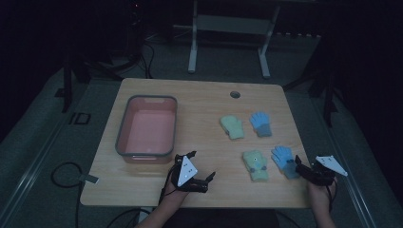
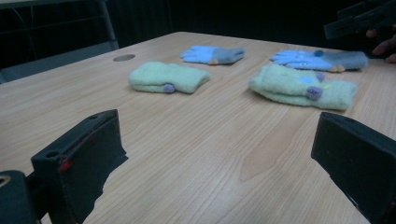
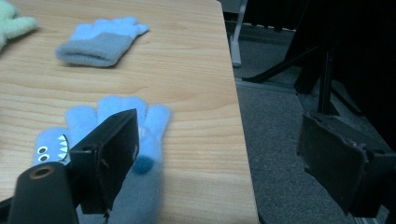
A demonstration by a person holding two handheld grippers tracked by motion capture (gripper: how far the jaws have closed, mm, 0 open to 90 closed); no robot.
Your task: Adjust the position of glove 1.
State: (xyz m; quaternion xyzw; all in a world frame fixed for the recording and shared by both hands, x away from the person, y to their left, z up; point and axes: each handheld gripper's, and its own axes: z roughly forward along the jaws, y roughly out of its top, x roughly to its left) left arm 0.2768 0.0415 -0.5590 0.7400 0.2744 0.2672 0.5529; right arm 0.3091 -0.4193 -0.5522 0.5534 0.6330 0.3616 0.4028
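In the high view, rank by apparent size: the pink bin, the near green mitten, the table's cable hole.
1. Pink bin, by far the largest.
2. Near green mitten.
3. Cable hole, smallest.

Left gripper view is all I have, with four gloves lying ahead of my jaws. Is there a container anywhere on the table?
Observer: Yes, in the high view a pink tub with a grey rim stands on the left half of the table.
Operator: Where is the right gripper?
Observer: The right gripper is open at the table's right edge, one jaw in front of the near blue glove.
Operator: Anything on that glove?
Observer: It has eyes and teeth on it.
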